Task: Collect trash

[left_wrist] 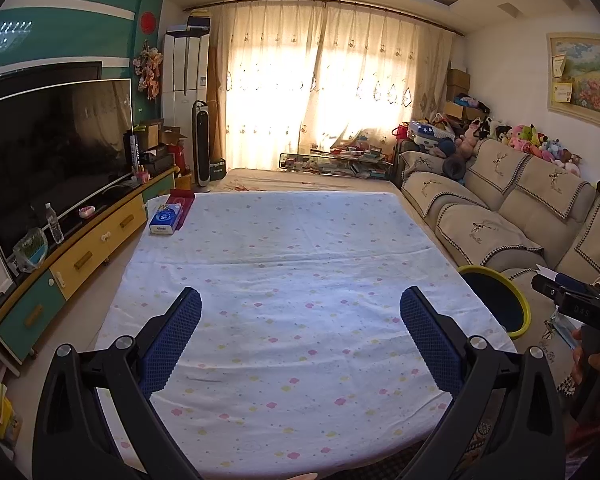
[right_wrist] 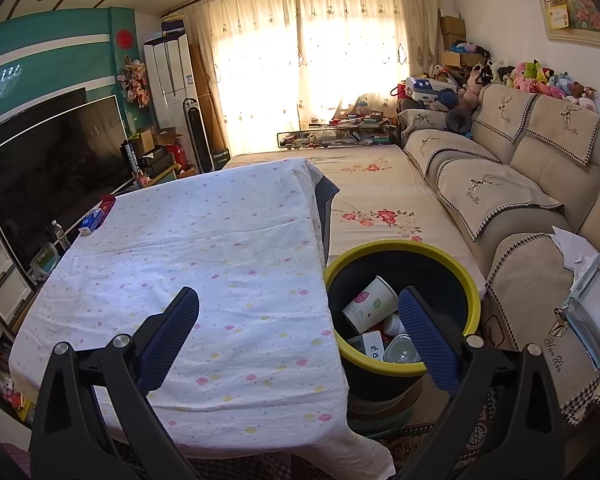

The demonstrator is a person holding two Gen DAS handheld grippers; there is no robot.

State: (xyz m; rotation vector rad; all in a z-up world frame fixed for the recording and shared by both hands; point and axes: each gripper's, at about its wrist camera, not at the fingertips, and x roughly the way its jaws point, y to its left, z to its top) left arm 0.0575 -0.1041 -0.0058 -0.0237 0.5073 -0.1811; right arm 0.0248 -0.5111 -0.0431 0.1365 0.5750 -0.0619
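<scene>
A dark bin with a yellow rim stands on the floor by the table's right edge; it also shows in the left wrist view. Inside it lie a paper cup, a small white box and other trash. My left gripper is open and empty above the near part of the table. My right gripper is open and empty above the table's right edge, its right finger over the bin. The right gripper's body shows at the right of the left wrist view.
The table wears a white floral cloth. A blue tissue pack and a red item lie at its far left corner. A TV on a cabinet is to the left, a sofa with papers to the right.
</scene>
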